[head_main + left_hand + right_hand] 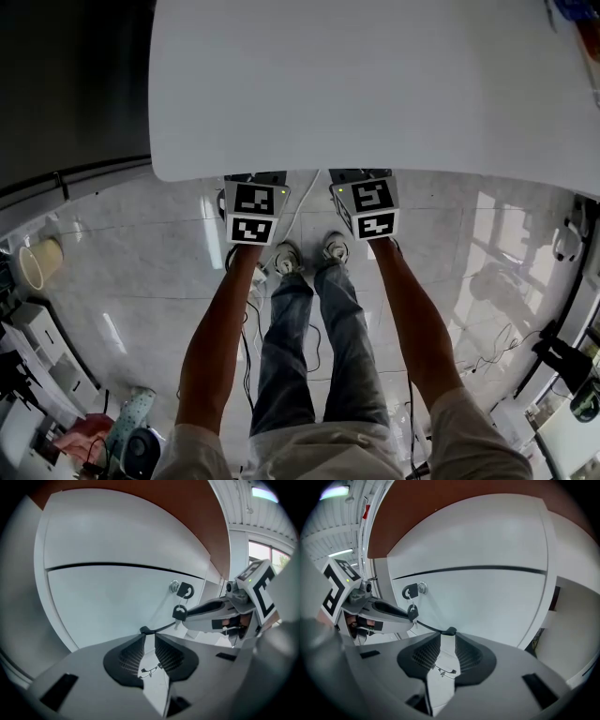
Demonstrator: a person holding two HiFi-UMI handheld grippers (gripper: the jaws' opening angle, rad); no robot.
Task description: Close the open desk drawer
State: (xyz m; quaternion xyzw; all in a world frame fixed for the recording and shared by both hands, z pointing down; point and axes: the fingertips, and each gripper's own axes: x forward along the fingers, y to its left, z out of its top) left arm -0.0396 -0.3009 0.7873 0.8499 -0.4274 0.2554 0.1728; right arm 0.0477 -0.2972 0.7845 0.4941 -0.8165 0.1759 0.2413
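The white desk top (375,84) fills the upper head view, and no drawer sticks out past its front edge. My left gripper (253,180) and right gripper (361,178) reach side by side under that edge, their tips hidden there. In both gripper views the white drawer front (108,602) (487,597) stands right before the jaws, with a dark seam above it. A lock (175,587) (422,588) holds a black key, and a second key (179,612) (412,613) hangs below. The left gripper (146,632) and the right gripper (449,633) are shut and hold nothing, tips at the panel.
Pale tiled floor with loose cables (246,328) lies under the desk, and the person's legs and shoes (309,253) stand between the arms. A cream bucket (39,262) and clutter sit at the left; more equipment (562,361) is at the right.
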